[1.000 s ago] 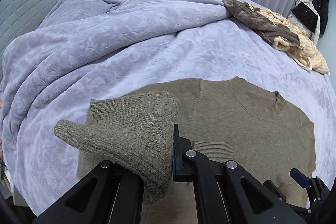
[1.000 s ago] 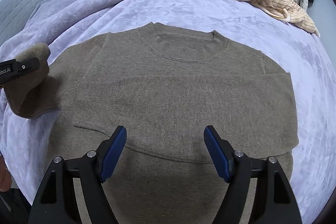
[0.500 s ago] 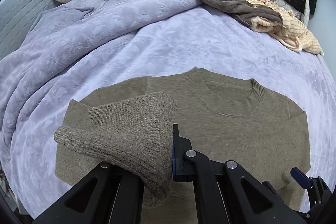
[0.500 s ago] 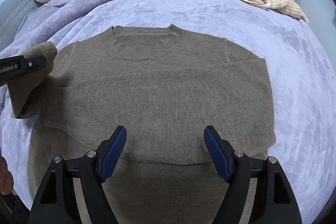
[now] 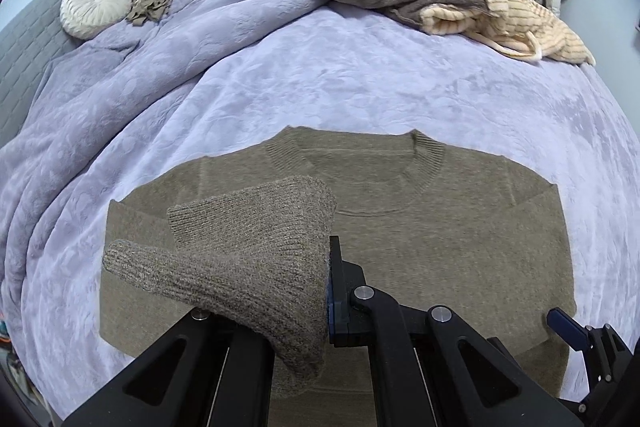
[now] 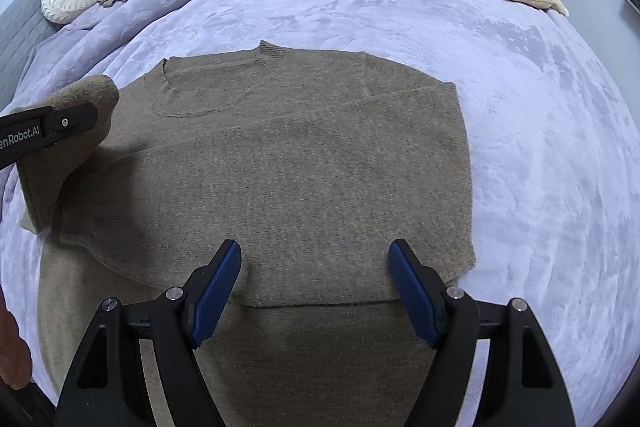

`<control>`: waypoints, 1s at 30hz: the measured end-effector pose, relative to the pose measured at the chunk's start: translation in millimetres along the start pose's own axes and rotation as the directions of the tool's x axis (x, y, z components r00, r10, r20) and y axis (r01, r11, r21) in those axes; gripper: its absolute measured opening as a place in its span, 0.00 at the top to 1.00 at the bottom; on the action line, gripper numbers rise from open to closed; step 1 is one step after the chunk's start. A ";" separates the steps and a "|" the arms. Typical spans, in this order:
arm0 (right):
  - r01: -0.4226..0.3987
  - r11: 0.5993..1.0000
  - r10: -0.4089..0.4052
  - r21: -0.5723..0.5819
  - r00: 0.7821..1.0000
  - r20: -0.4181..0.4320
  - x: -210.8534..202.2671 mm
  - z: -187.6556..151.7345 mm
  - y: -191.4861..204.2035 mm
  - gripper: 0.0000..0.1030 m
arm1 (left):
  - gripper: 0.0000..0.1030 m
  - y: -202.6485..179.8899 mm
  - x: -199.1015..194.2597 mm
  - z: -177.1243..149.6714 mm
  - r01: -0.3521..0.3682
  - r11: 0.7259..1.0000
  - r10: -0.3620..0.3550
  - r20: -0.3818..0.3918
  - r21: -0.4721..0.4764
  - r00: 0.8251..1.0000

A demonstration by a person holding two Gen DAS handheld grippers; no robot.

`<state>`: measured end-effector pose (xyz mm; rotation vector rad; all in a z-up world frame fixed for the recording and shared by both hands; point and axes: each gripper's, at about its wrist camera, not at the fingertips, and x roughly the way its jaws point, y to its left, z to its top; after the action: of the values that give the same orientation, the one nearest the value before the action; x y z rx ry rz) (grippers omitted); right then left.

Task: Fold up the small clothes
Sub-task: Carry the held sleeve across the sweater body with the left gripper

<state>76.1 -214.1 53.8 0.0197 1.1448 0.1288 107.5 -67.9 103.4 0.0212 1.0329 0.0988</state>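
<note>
An olive-brown knit sweater (image 6: 304,163) lies flat on the lilac bed cover, neckline away from me, its right sleeve folded across the body. My left gripper (image 5: 320,267) is shut on the sweater's left sleeve cuff (image 5: 248,263) and holds it lifted over the left part of the body. In the right wrist view this gripper (image 6: 96,115) shows at the left edge with the sleeve (image 6: 52,171) hanging from it. My right gripper (image 6: 314,271) is open and empty, just above the sweater's lower body.
A pile of brown and cream striped clothes (image 5: 448,3) lies at the far right of the bed. A round white cushion (image 5: 96,5) and a small beige garment (image 5: 150,3) sit far left by the grey headboard (image 5: 24,39). Curtains hang behind.
My left gripper has carried the sleeve rightward over the sweater body. The right gripper has shifted right along the hem, still open.
</note>
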 end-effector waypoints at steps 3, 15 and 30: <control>-0.003 1.000 0.003 0.006 1.000 0.003 -0.1 -0.4 -4.3 0.23 | 0.95 -19.3 -3.1 0.2 0.007 0.999 -0.007 0.002 0.036 1.000; -0.021 0.999 0.019 0.046 0.999 0.045 -10.1 -2.7 -40.7 0.24 | 0.95 -91.6 -9.0 -5.4 0.026 0.988 -0.026 -0.002 0.154 1.000; -0.007 0.998 0.002 0.055 0.996 0.089 -24.2 -16.6 -66.6 0.23 | 0.95 -121.0 4.7 -15.9 0.014 0.980 -0.008 -0.031 0.197 0.999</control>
<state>57.4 -283.7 63.5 0.0760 1.0596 0.0995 104.9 -188.4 83.5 0.1953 1.0700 -0.0136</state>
